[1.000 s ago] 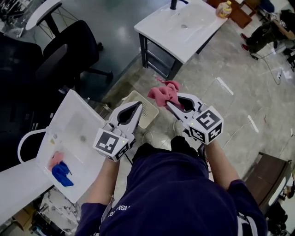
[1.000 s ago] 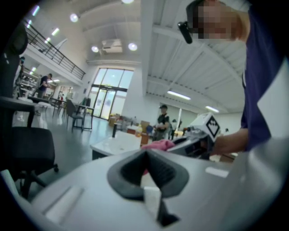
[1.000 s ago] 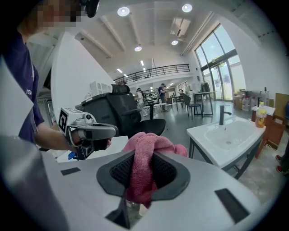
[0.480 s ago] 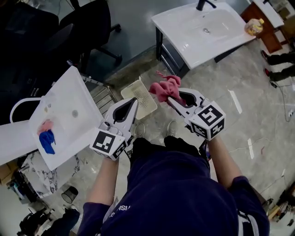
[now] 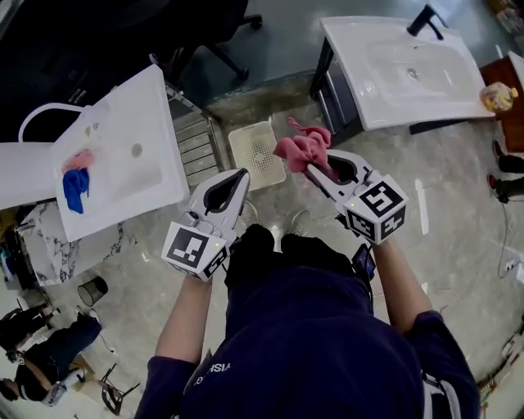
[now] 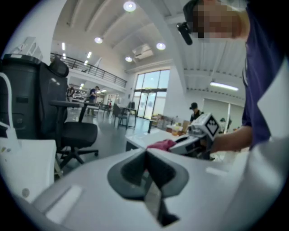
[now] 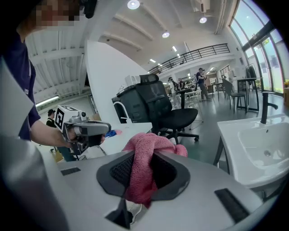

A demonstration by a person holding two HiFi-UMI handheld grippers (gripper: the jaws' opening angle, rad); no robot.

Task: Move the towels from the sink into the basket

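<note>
Right gripper (image 5: 309,168) is clamped on the bunched pink towel (image 5: 300,149), in the air just right of the basket (image 5: 258,155). Terry looks soft, light and floppy, so a mid-bunch pinch should hold. Left gripper (image 5: 242,174) has its jaws together, holding nothing. 1 blue towel (image 5: 74,190) lies in the sink (image 5: 123,123).

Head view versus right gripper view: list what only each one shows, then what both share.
Only the head view: the white basket on the floor ahead of the grippers, and a yellow object at the far right.
Only the right gripper view: ceiling lights, a balcony railing, and its jaws pressing the cloth from both sides.
Both: the pink towel clamped in the right gripper, the left gripper, and the white sink with a black faucet.
</note>
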